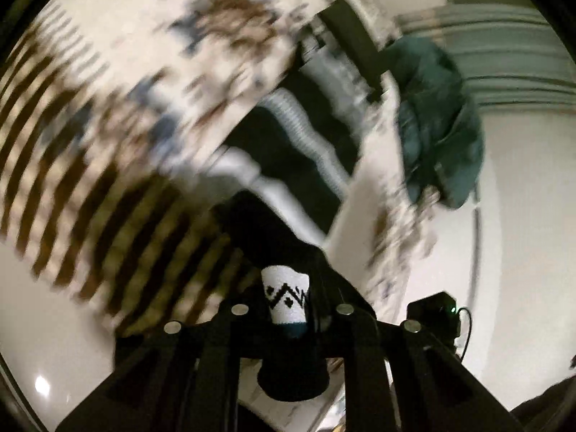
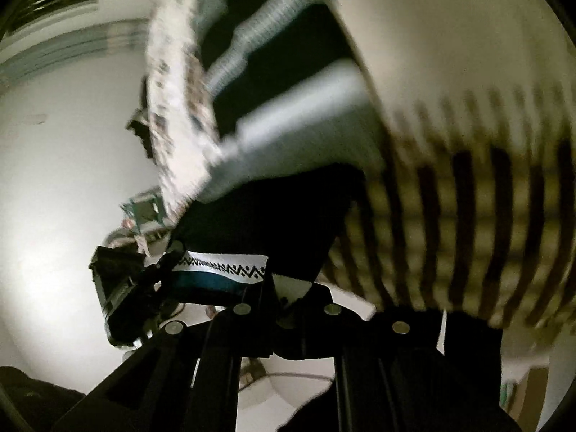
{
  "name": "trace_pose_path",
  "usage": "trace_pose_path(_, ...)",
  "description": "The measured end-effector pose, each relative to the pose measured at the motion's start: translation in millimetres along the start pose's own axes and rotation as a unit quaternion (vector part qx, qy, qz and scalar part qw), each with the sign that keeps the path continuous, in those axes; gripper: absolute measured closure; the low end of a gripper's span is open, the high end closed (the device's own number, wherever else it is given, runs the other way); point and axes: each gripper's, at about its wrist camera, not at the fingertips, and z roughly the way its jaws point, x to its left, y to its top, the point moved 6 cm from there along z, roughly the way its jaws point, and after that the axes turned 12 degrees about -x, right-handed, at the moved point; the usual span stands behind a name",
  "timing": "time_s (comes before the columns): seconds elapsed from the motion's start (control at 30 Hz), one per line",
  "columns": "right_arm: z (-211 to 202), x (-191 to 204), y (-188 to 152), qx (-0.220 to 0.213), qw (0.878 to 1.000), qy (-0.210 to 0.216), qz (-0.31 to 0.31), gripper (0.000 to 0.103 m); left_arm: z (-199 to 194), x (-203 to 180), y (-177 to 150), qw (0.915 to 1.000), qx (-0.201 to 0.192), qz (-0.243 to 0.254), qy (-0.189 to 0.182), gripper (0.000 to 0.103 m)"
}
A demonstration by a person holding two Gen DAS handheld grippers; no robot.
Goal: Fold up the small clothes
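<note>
A small black garment with a white band bearing a black zigzag pattern and a teal stripe is held up in the air between both grippers. My left gripper (image 1: 288, 309) is shut on the white patterned band (image 1: 286, 297). My right gripper (image 2: 288, 297) is shut on the other end of the same band (image 2: 230, 266), which stretches left to the left gripper (image 2: 144, 280). The black body of the garment (image 2: 270, 216) hangs in front of the camera. Both views are motion-blurred.
A cream cloth with dark stripes and a brown-blue print (image 1: 118, 136) covers the surface, also in the right wrist view (image 2: 468, 198). A dark teal garment (image 1: 435, 118) lies in a heap at the right. White ribbed hoses (image 1: 306, 126) run over a dark area.
</note>
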Motion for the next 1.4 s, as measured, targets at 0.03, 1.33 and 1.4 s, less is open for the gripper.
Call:
trace_pose_path(0.03, -6, 13, 19, -0.018, 1.0, 0.008, -0.004, 0.093, 5, -8, 11, 0.9999, -0.007, 0.0, -0.011, 0.091)
trace_pose_path(1.33, 137, 43, 463, -0.149, 0.975, -0.162, -0.032, 0.082, 302, -39, 317, 0.9809, 0.034, 0.174, 0.081, 0.068)
trace_pose_path(1.4, 132, 42, 467, -0.159, 0.971, -0.174, -0.029, 0.082, 291, -22, 327, 0.9909, 0.026, 0.113, 0.068, 0.065)
